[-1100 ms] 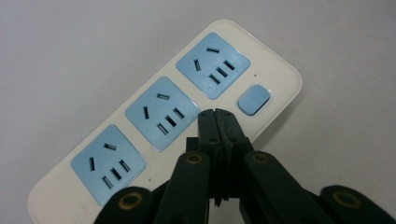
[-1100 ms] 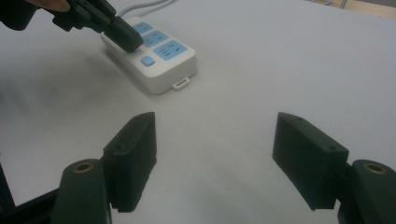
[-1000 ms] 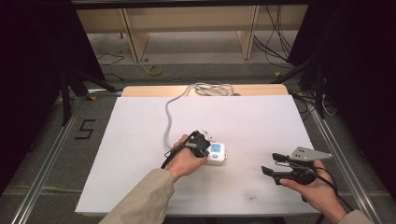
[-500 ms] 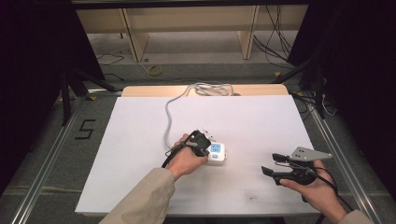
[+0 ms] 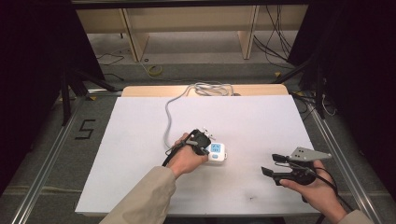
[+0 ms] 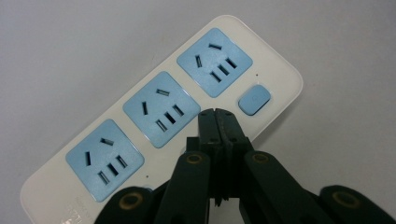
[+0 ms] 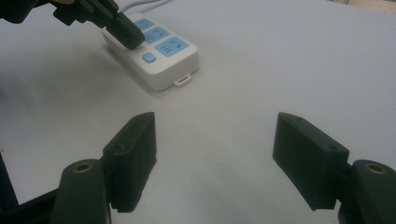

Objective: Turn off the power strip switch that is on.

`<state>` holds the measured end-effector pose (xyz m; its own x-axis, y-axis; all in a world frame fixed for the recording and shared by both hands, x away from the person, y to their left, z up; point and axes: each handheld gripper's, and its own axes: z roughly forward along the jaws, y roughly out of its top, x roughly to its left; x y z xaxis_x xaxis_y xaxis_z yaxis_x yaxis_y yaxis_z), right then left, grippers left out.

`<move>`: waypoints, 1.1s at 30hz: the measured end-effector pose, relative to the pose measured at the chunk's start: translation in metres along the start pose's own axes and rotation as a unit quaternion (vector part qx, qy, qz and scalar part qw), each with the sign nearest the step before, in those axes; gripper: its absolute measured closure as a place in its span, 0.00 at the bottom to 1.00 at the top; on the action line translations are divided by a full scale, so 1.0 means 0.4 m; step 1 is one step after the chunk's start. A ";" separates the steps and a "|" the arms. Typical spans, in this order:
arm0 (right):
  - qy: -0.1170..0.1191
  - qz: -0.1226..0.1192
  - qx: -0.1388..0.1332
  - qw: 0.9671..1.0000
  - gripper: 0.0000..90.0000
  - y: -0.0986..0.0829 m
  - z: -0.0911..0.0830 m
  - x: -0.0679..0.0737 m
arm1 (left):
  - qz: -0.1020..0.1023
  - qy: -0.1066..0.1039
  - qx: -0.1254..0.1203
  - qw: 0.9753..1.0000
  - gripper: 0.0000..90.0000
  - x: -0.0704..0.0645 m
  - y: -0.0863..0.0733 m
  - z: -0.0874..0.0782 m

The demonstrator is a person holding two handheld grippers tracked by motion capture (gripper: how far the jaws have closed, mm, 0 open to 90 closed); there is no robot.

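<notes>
A white power strip (image 5: 218, 152) with three blue sockets and a blue button (image 6: 253, 98) lies near the middle of the white table (image 5: 140, 140). My left gripper (image 5: 205, 145) is shut, jaws pressed together with nothing between them. Its tips (image 6: 215, 114) sit over the power strip (image 6: 161, 105), between the middle socket and the button. In the right gripper view the left gripper (image 7: 126, 32) leans down onto the power strip (image 7: 161, 51) from the left. My right gripper (image 5: 269, 164) is held open at the front right, its jaws (image 7: 215, 135) wide apart over bare table.
The strip's white cable (image 5: 168, 116) runs back to a coil (image 5: 208, 88) at the table's far edge. Wooden shelving (image 5: 187, 23) stands beyond. A "5" mark (image 5: 85, 129) is on the floor at left. Metal rails flank the table.
</notes>
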<state>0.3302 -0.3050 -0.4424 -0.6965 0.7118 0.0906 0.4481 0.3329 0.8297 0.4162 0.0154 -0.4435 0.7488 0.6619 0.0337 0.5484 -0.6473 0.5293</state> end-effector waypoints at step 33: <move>0.001 0.000 0.000 1.000 0.34 0.000 0.000 0.000 | -0.014 -0.004 0.008 1.000 1.00 0.015 0.006 -0.002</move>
<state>0.3303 -0.3051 -0.4424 -0.6979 0.7104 0.0911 0.4481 0.3339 0.8293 0.4218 0.0181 -0.4416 0.7361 0.6767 0.0119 0.5751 -0.6347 0.5161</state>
